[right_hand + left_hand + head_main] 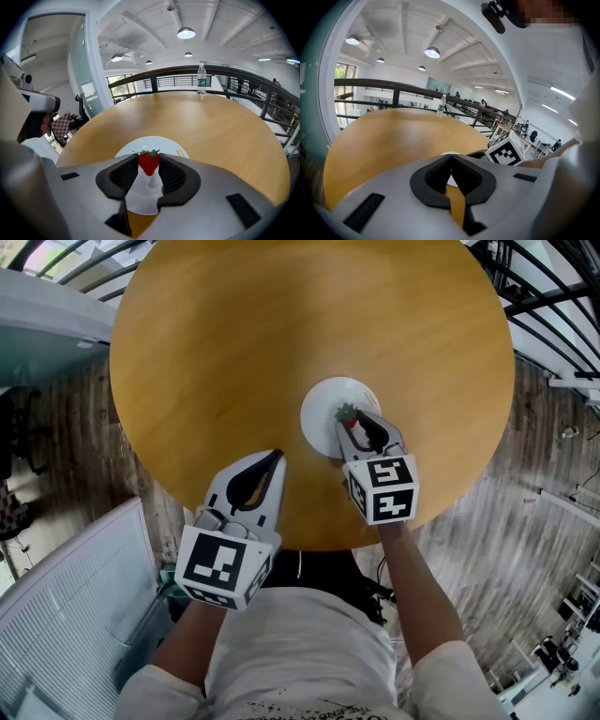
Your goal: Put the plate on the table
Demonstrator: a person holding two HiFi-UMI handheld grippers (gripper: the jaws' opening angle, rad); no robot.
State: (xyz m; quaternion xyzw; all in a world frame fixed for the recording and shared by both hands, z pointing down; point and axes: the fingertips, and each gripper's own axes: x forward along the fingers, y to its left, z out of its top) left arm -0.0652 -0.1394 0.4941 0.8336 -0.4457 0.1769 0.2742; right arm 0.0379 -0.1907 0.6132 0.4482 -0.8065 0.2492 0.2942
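Plate (323, 409) lies flat on the round wooden table (234, 343), right of its middle and towards the near edge. The right gripper (359, 424) is over the plate's near right part, its 2 jaws pinching a red strawberry (148, 163) at the tips. The left gripper (277, 456) is over the table's near edge, left of the plate, jaws pressed together on nothing. A water bottle (201, 78) stands at the table's far side, by a black railing (243, 75).

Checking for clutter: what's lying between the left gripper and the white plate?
Nothing. In the head view, only bare table separates the left gripper from the plate.
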